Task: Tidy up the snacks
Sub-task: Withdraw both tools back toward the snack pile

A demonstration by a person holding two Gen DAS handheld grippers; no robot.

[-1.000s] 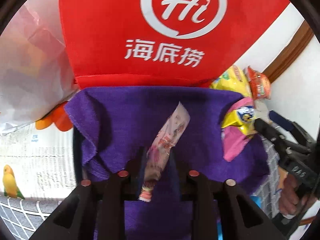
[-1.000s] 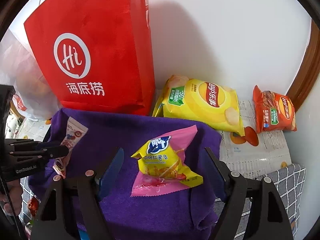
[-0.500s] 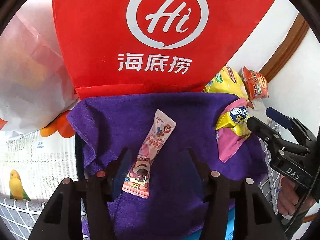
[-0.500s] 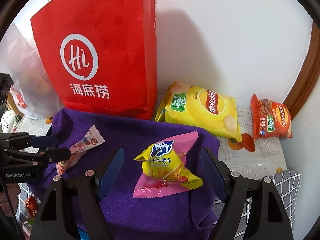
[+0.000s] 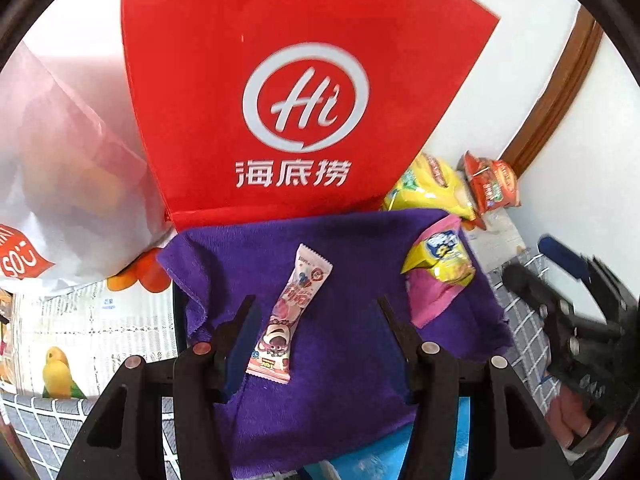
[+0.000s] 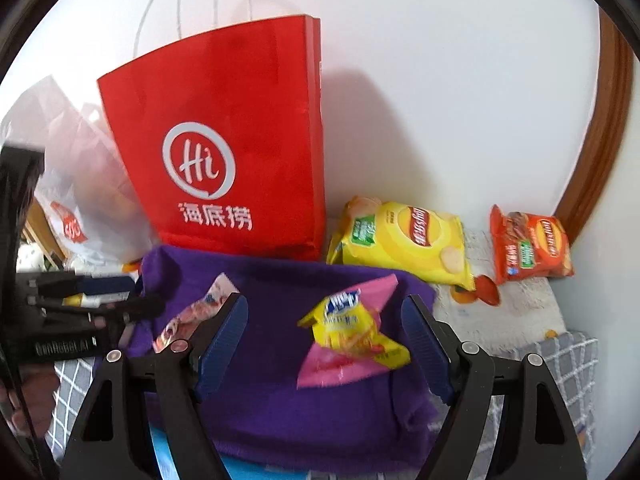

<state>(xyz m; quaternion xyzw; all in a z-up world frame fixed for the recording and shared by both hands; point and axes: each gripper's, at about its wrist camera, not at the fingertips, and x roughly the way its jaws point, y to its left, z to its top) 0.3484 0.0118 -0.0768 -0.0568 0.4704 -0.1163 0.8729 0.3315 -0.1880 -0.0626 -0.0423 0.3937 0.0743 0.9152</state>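
A slim pink snack bar (image 5: 288,320) lies flat on the purple cloth (image 5: 352,360), between the spread fingers of my left gripper (image 5: 316,304) but free of both pads. The left gripper is open and hangs above the cloth. A yellow and pink snack bag (image 6: 352,332) rests on the same cloth (image 6: 280,380), and my right gripper (image 6: 324,302) hovers open around it without touching. In the right wrist view the left gripper (image 6: 144,294) sits at the left over the pink bar (image 6: 192,316). In the left wrist view the right gripper (image 5: 536,266) is at the right, beside the yellow bag (image 5: 438,268).
A tall red paper bag (image 6: 224,160) stands against the white wall behind the cloth. A yellow chips bag (image 6: 404,248) and an orange-red chips bag (image 6: 528,248) lie at the back right. A white plastic bag (image 5: 60,184) slumps at the left. A blue box (image 5: 384,456) shows under the cloth.
My left gripper opened and let go of the pink bar, which now lies flat on the cloth. Both grippers rose and drew back, so more of the red bag shows.
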